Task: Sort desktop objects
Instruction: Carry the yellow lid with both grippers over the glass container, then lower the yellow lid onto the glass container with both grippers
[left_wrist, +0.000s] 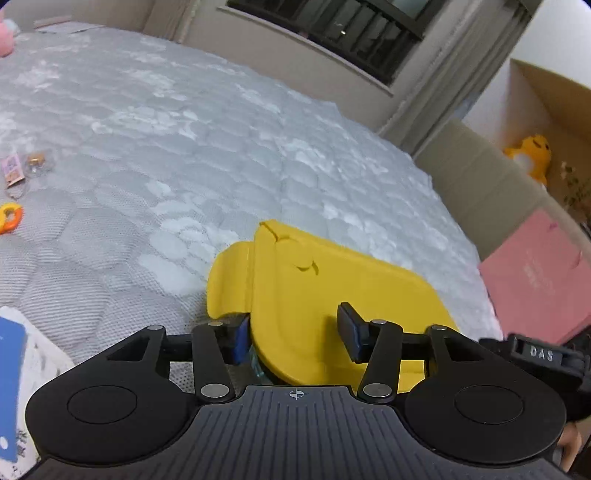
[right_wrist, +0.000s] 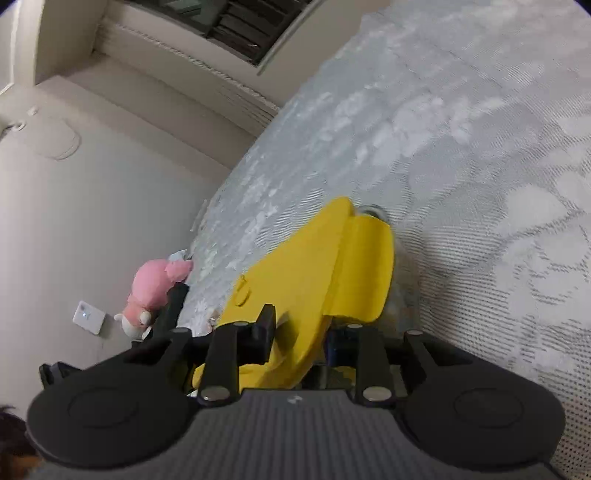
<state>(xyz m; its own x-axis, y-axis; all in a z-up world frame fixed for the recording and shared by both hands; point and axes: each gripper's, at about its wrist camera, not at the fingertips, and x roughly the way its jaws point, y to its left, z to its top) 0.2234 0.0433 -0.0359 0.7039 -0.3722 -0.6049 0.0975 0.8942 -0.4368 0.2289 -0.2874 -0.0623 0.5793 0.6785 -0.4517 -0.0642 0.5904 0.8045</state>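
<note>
Left wrist view: yellow-lidded box (left_wrist: 332, 288), contents hidden, perhaps gripped by left gripper (left_wrist: 295, 332) and right gripper (right_wrist: 306, 339).

**Open bedding ahead, clutter at the edges**

Directly before your left gripper (left_wrist: 293, 334), a yellow lid (left_wrist: 332, 291) blocks the near path. Beyond it, the grey quilt (left_wrist: 184, 122) lies open far and left. Small trinkets (left_wrist: 22, 170) and an orange ring (left_wrist: 9, 218) crowd the left edge; a pink box (left_wrist: 535, 280) and a cardboard box (left_wrist: 535, 110) wall the right.
</note>
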